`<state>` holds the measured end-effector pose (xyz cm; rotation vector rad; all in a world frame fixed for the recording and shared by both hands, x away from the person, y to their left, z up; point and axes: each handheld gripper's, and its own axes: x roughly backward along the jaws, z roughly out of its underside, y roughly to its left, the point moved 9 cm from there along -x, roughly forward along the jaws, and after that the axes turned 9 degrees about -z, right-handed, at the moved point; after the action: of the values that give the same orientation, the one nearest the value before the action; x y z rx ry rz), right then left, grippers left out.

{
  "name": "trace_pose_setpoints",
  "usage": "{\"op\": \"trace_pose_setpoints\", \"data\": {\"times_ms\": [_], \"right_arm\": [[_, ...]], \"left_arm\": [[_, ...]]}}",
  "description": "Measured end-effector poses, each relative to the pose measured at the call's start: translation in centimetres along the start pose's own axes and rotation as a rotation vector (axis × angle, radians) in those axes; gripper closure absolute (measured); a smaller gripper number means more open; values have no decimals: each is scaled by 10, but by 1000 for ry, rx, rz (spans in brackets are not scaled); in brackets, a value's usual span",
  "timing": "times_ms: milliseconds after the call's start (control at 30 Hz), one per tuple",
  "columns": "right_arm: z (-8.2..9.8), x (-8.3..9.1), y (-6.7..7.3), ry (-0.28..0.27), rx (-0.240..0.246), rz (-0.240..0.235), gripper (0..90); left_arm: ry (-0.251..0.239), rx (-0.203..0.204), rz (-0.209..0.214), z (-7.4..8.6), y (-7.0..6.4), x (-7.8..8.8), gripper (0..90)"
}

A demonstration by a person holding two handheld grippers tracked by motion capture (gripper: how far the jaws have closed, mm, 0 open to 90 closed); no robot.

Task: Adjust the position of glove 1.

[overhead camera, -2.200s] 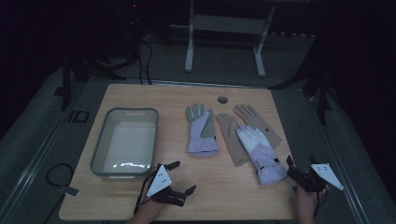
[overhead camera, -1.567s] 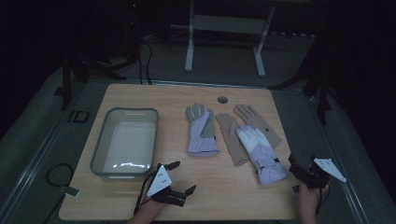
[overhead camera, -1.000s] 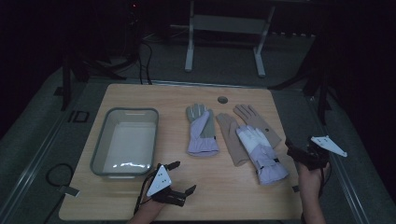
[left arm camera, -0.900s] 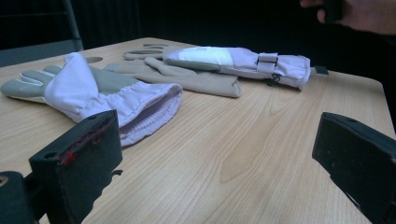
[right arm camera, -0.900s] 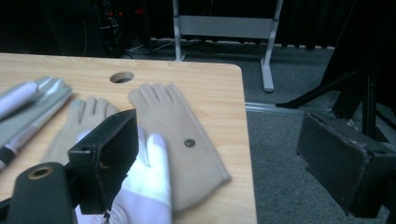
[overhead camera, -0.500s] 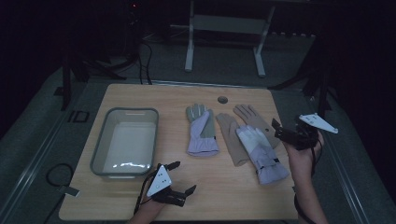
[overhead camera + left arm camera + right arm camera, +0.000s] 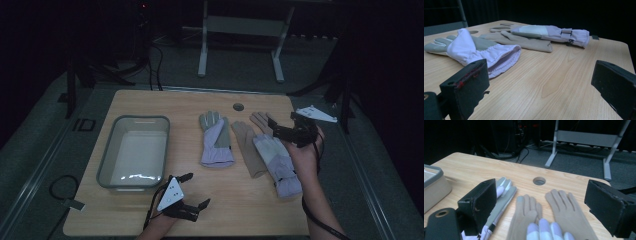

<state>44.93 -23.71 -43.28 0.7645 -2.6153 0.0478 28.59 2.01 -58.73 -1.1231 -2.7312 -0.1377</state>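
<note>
Where the right claw [image 7: 276,127] hovers open — tan gloves' [image 7: 560,206] fingertips.

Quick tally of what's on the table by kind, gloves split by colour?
Lavender-and-grey fabric gloves: 2, one left of the tan pair, one lying over the tan pair by the right gripper.
Plain tan fabric gloves: 2.
Grey rectangular plastic bin: 1.
Total: 5

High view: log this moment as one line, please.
right tongs: open, over stacked gloves' fingers | left tongs: open, near table edge | lone glove: untouched | bin: empty
</note>
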Motion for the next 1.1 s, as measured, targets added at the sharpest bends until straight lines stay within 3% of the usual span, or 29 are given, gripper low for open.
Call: {"op": "trace_pose_setpoints", "data": {"times_ms": [400,433,633,933,1100], "right_arm": [[0,-40,34,44,-1,-71,132],[1,-52,42,59,0,-81,134],[3,-75,58,76,-6,-98,134],[31,-120,83,199,32,-150,181],[47,-135,90,253,44,-159,229]], "left_arm": [[0,2,4,0,0,0,16],[1,2,4,0,-1,0,16],[3,-4,-1,0,-1,0,16],[3,-7,7,0,-1,0,16],[4,-1,5,0,-1,0,16]]}}
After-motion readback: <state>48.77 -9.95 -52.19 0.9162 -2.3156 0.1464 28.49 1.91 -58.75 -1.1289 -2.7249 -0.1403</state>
